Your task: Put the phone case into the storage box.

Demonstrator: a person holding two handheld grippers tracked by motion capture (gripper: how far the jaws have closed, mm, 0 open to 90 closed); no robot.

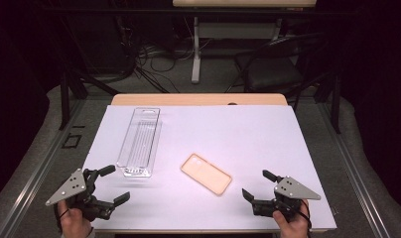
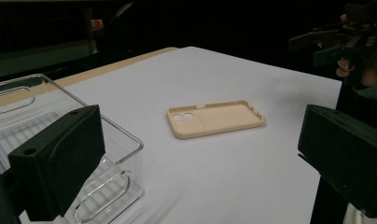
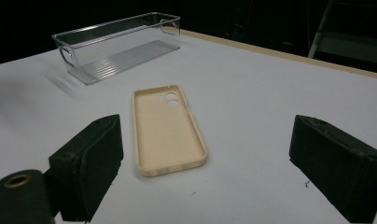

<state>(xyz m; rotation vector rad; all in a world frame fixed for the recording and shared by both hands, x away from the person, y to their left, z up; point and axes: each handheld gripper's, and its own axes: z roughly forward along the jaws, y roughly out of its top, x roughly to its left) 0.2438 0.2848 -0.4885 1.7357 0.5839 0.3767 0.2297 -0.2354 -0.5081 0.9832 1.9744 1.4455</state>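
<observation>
A beige phone case (image 1: pixel 206 173) (image 2: pixel 214 118) (image 3: pixel 166 129) lies hollow side up on the white table cover (image 1: pixel 223 134), near the middle front. A long clear plastic bin (image 1: pixel 139 142) (image 2: pixel 51 154) (image 3: pixel 117 45) stands empty to its left. My left gripper (image 1: pixel 110 185) (image 2: pixel 200 163) hovers at the front left corner, just in front of the bin's near end, jaws wide and empty. My right gripper (image 1: pixel 258 184) (image 3: pixel 210 168) is at the front right, a little right of the case, open with nothing between its jaws. In the left gripper view the right gripper (image 2: pixel 331 42) appears far off.
The table's wooden back edge (image 1: pixel 198 99) runs behind the white cover. Beyond it are a dark chair (image 1: pixel 278 64), a desk leg (image 1: pixel 195 49) and cables on the floor. The white surface between case and right edge is bare.
</observation>
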